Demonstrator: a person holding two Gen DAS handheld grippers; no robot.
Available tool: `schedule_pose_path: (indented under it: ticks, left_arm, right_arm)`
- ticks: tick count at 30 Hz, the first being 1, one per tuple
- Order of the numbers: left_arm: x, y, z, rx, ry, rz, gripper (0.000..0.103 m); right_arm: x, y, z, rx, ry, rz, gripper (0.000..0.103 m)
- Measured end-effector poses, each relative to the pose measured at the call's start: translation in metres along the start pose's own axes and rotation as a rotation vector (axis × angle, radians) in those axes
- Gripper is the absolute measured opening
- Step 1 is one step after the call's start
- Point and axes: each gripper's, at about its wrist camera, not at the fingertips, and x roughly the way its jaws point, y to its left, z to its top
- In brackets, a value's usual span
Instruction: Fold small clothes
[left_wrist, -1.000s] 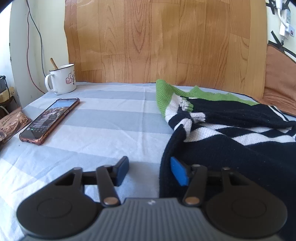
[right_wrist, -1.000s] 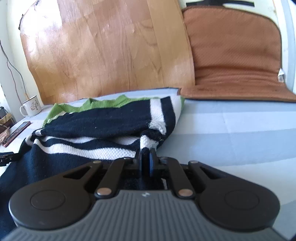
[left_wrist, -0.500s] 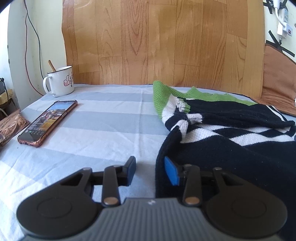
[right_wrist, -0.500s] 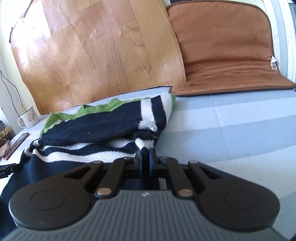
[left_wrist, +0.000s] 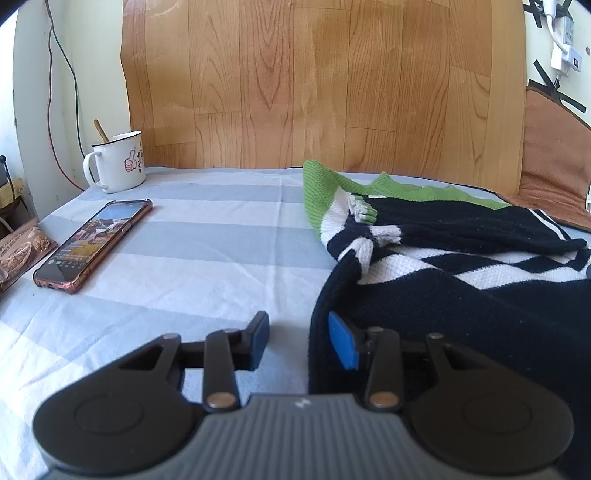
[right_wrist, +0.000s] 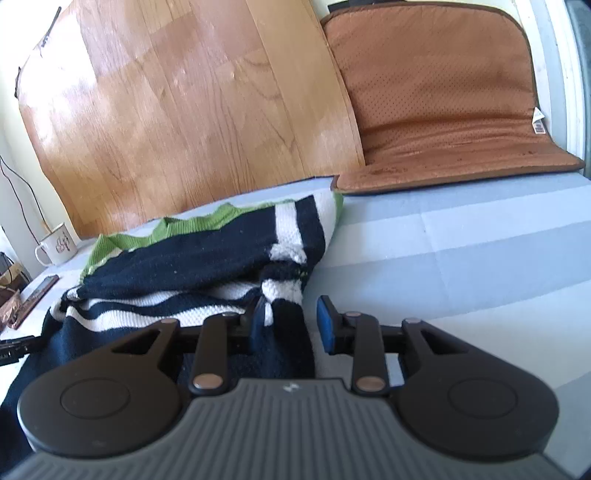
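Note:
A navy knit sweater (left_wrist: 461, 295) with white stripes and a green hem lies partly folded on the striped bed sheet (left_wrist: 184, 258). My left gripper (left_wrist: 300, 340) is open at the sweater's near left edge. That dark edge lies between its blue pads, and neither pad presses on it. In the right wrist view the sweater (right_wrist: 184, 266) fills the left half. My right gripper (right_wrist: 291, 325) is at the sweater's near right edge and its jaws are opening. A dark fold of the knit lies loose between them.
A white enamel mug (left_wrist: 118, 166) with a spoon, a phone (left_wrist: 96, 243) and a snack packet (left_wrist: 18, 251) sit at the far left. A wood-patterned board (left_wrist: 314, 92) backs the bed. A brown cushion (right_wrist: 443, 103) leans at the far right.
My right gripper's jaws were shut on the sweater's edge and now stand apart, and the fold has dropped loose. My left gripper's jaws have narrowed slightly.

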Motion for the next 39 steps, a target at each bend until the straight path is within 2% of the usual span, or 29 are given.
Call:
schedule_pose_path:
  ticks: [2,4,7,9,14,22,25,26,28,33,37,39]
  left_arm:
    - [0.0,0.0,0.0,0.002,-0.001,-0.003,0.037]
    - [0.0,0.0,0.0,0.002,-0.001,-0.006,0.037]
    - [-0.001,0.0,-0.001,0.0,-0.006,-0.016,0.031]
    - [-0.002,-0.001,-0.001,0.006,-0.009,-0.016,0.029]
    - [-0.001,0.001,-0.001,-0.003,-0.007,-0.025,0.028]
    - [-0.001,0.001,-0.001,-0.001,-0.004,-0.008,0.038]
    - [-0.003,0.003,-0.002,-0.006,0.001,0.01,0.056]
    - [-0.005,0.005,-0.003,-0.01,0.008,0.03,0.068]
    - [-0.014,0.01,-0.008,-0.017,0.021,0.052,0.075]
    - [-0.053,0.026,-0.034,-0.032,0.07,-0.016,0.076]
    - [-0.077,0.025,-0.046,-0.065,0.108,-0.086,0.072]
    - [-0.082,0.018,-0.048,-0.055,0.113,-0.084,0.058]
  right_arm:
    - [0.001,0.007,-0.001,-0.053,0.022,0.03,0.032]
    - [0.001,0.012,-0.003,-0.094,0.029,0.023,0.01]
    - [-0.005,0.004,-0.002,-0.036,-0.015,0.013,0.009]
    - [-0.006,0.002,-0.002,-0.015,-0.036,-0.023,0.008]
    - [-0.001,0.002,-0.001,-0.009,-0.013,-0.034,0.008]
    - [0.0,-0.002,-0.001,0.022,0.007,-0.022,0.013]
    - [-0.002,0.0,-0.003,0.017,0.01,-0.02,0.016]
    - [-0.004,-0.001,-0.004,0.023,0.012,-0.018,0.016]
    - [-0.013,-0.006,-0.008,0.047,0.015,-0.004,0.019]
    - [-0.05,-0.026,-0.026,0.128,0.061,0.132,0.032]
    - [-0.067,-0.031,-0.042,0.236,0.101,0.24,0.035]
    - [-0.067,-0.025,-0.046,0.256,0.108,0.263,0.034]
